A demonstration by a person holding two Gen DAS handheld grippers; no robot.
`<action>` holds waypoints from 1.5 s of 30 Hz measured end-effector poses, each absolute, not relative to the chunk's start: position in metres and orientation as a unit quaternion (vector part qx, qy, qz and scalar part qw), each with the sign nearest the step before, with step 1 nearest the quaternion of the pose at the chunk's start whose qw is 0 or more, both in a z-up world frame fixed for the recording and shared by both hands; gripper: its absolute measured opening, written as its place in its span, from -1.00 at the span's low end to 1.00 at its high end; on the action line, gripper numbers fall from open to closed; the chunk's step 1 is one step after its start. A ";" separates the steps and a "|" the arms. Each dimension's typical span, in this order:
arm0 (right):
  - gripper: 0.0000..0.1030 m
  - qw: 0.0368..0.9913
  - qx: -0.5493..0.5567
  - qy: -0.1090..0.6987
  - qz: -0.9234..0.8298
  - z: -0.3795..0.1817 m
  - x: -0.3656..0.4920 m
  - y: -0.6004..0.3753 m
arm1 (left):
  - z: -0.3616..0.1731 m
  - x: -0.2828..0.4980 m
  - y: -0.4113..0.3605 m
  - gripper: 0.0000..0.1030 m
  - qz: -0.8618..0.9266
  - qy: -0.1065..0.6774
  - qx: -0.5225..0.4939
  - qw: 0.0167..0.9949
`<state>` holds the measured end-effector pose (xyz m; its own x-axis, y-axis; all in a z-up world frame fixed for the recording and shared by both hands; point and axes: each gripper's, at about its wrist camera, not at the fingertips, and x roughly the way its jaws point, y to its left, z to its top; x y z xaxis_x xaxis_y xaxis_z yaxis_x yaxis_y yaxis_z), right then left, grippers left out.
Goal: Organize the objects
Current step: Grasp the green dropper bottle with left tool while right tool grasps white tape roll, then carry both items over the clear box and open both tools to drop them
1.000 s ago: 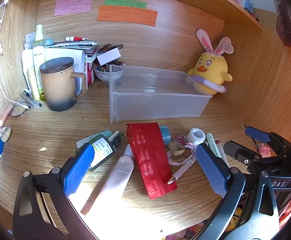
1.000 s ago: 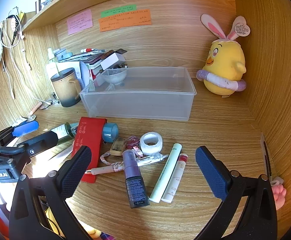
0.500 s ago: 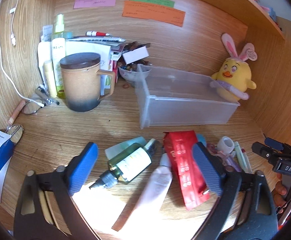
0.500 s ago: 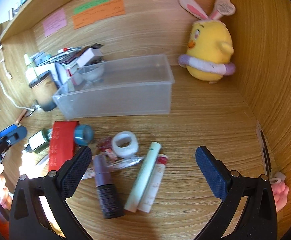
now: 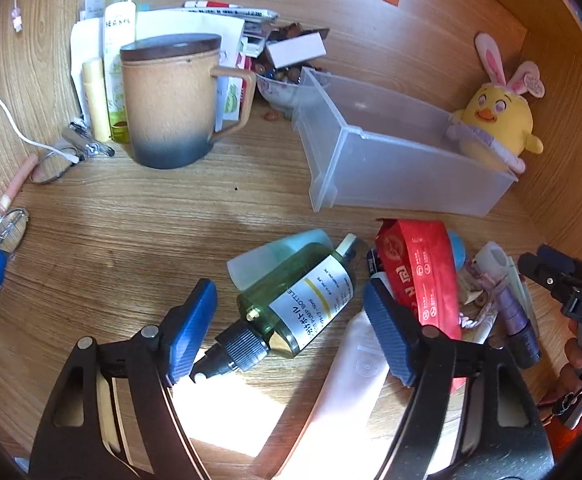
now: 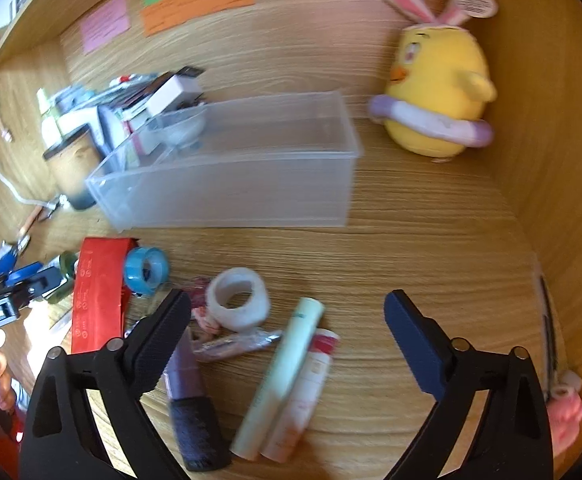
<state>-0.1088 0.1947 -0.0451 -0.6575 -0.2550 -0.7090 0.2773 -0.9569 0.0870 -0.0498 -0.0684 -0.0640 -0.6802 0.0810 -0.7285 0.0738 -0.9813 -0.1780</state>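
My left gripper (image 5: 291, 324) is open, its fingers on either side of a green glass bottle (image 5: 303, 300) with a black cap that lies on the desk. Beside it lie a pale blue bottle (image 5: 275, 254), a white tube (image 5: 347, 392) and a red packet (image 5: 419, 276). My right gripper (image 6: 287, 336) is open above a pale green tube (image 6: 279, 376), a red-capped white tube (image 6: 307, 388), a purple bottle (image 6: 191, 400) and a white tape roll (image 6: 238, 300). An empty clear plastic bin (image 6: 243, 168) stands behind; it also shows in the left wrist view (image 5: 391, 156).
A lidded brown mug (image 5: 171, 100), bottles and stacked papers fill the back left. A yellow bunny plush (image 6: 435, 88) sits at the back right by the wooden side wall. A blue tape roll (image 6: 145, 270) lies by the red packet (image 6: 99, 300).
My left gripper has moved left and down onto the green bottle, which now lies between its fingers. My right gripper has shifted right and lower over the tubes.
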 end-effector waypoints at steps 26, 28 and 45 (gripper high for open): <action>-0.28 0.165 0.423 0.061 -0.889 -0.063 -0.133 0.171 | -0.060 -0.055 -0.070 -0.20 0.917 -0.098 -0.387 0.002; -0.28 0.164 0.423 0.068 -0.888 -0.064 -0.135 0.170 | -0.053 -0.056 -0.071 -0.20 0.920 -0.098 -0.378 0.001; -0.31 0.164 0.345 0.046 -0.923 -0.015 -0.126 0.182 | 0.017 -0.076 -0.046 -0.20 0.952 -0.082 -0.294 0.038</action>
<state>-0.1262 0.1825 -0.0150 -0.7078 -0.2699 -0.6527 0.3339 -0.9422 0.0276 -0.0760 -0.0465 0.0173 -0.8242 0.1200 -0.5534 -0.0235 -0.9837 -0.1784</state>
